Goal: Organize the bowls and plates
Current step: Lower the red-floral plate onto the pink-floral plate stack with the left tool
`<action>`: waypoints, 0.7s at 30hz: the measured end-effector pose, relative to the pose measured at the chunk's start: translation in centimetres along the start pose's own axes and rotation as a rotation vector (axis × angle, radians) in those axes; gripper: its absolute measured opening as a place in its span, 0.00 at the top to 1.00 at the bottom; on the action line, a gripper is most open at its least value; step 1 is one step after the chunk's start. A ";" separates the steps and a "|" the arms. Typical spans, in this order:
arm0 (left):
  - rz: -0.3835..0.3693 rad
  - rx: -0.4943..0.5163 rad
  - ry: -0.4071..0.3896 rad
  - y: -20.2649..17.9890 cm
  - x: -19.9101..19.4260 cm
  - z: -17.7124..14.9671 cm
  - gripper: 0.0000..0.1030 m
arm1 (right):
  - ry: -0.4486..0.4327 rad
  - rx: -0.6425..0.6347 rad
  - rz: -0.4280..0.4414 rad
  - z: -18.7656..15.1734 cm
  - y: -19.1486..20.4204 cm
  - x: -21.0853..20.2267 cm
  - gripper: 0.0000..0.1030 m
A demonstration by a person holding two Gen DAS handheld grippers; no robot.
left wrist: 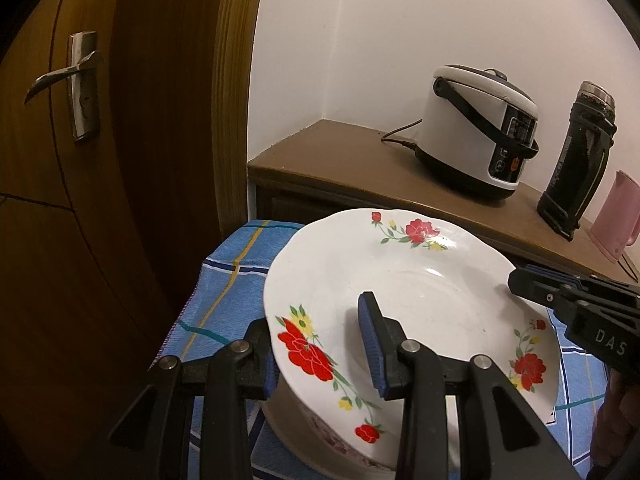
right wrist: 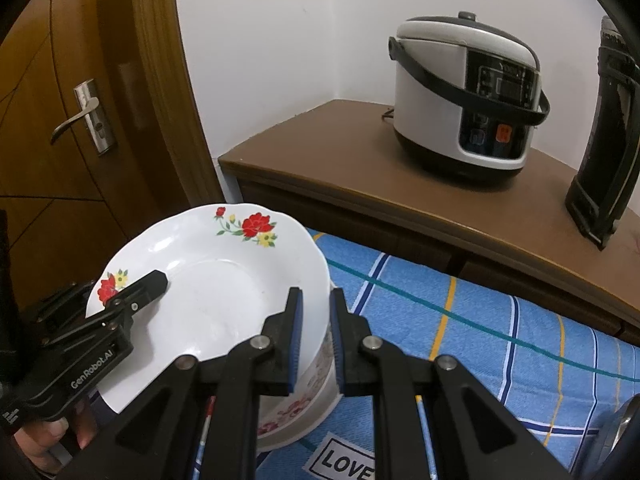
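A white plate (left wrist: 420, 292) (right wrist: 224, 292) with red flowers lies tilted on top of a white floral bowl (left wrist: 332, 440) (right wrist: 316, 380). My left gripper (left wrist: 320, 360) is shut on the plate's left rim, one finger over it and one under. In the right wrist view the left gripper (right wrist: 158, 280) reaches onto the plate from the left. My right gripper (right wrist: 316, 344) is shut on the plate's right rim, and its tip (left wrist: 516, 280) shows at the plate's right edge in the left wrist view.
Bowl and plate stand on a blue checked cloth (left wrist: 232, 280) (right wrist: 480, 340). Behind it, a brown cabinet top (left wrist: 340, 152) carries a rice cooker (left wrist: 476, 132) (right wrist: 464, 96), a black flask (left wrist: 576, 160) (right wrist: 608, 140) and a pink item (left wrist: 614, 220). A wooden door (left wrist: 80, 200) is at left.
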State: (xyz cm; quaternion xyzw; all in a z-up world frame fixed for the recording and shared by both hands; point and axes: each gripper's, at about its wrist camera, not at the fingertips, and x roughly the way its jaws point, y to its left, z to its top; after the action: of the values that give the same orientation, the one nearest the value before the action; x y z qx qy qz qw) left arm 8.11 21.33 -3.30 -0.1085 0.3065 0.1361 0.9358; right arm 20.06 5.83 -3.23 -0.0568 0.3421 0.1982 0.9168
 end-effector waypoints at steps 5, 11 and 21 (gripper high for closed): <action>0.002 -0.002 0.000 0.0 0.1 0.0 0.63 | 0.002 0.001 0.002 0.0 0.1 0.1 0.87; 0.001 -0.007 0.010 0.2 0.6 -0.2 0.63 | 0.010 0.003 0.004 -0.1 0.2 0.6 0.87; -0.002 -0.015 0.036 0.5 1.2 -0.5 0.63 | 0.031 -0.006 0.000 0.1 0.2 1.3 0.87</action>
State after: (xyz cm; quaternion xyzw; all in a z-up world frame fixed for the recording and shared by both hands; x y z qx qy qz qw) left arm 8.64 21.85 -4.48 -0.1182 0.3222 0.1355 0.9294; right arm 20.92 6.49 -4.04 -0.0627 0.3556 0.1984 0.9112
